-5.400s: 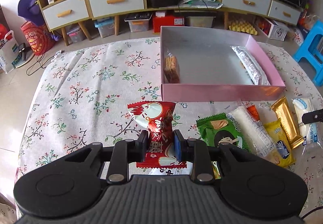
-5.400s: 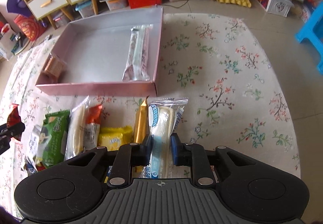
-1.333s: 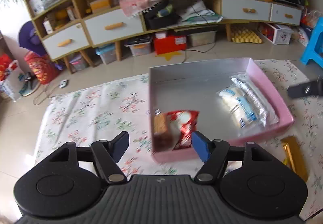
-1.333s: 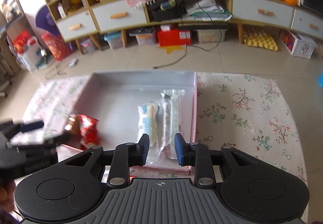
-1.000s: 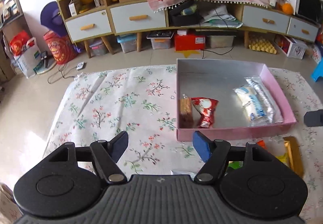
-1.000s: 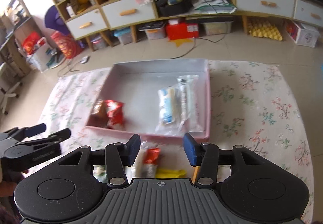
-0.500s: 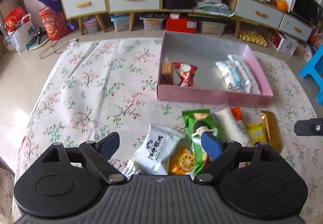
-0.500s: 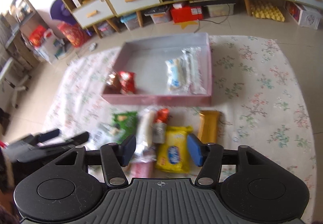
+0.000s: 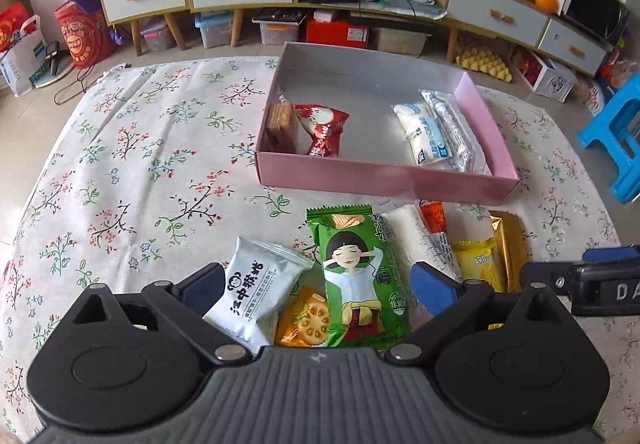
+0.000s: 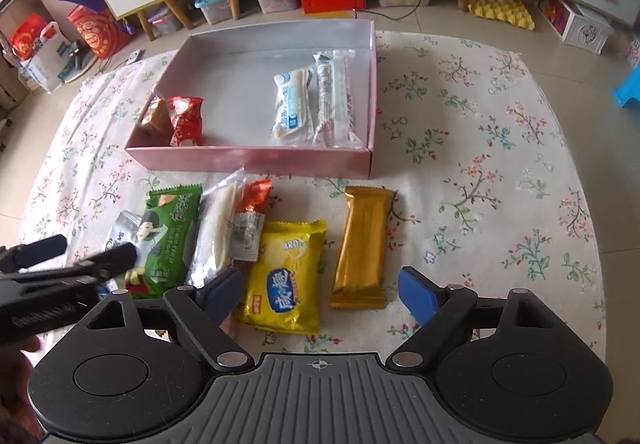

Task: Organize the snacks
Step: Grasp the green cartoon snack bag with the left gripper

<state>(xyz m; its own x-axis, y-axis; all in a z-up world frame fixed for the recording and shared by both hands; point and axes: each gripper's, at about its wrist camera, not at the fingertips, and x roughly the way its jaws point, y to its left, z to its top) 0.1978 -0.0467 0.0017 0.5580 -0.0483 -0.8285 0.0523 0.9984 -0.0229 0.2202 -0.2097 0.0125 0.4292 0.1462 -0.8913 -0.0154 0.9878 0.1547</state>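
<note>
Snacks: red pack (image 9: 323, 128) + white bar (image 10: 291, 106) now dropped in pink box (image 9: 384, 186), ahead of both grippers. Left gripper (image 9: 316, 284), right gripper (image 10: 320, 290) back over pile, jaws wide, empty — next pick pending.

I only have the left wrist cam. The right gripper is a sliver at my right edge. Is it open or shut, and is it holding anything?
Observer: It's open and holding nothing. The right wrist view shows the right gripper with its jaws spread wide.
Operator: What's it lined up on?
Observer: Two snacks lie on the cloth just ahead of the gap between its fingers: the yellow pack and the gold bar.
Operator: My own finger hides part of the yellow pack. Is anything stacked on it?
Observer: No. Its whole face shows and it lies flat. The red-and-white stick pack only meets its far left corner.
</note>
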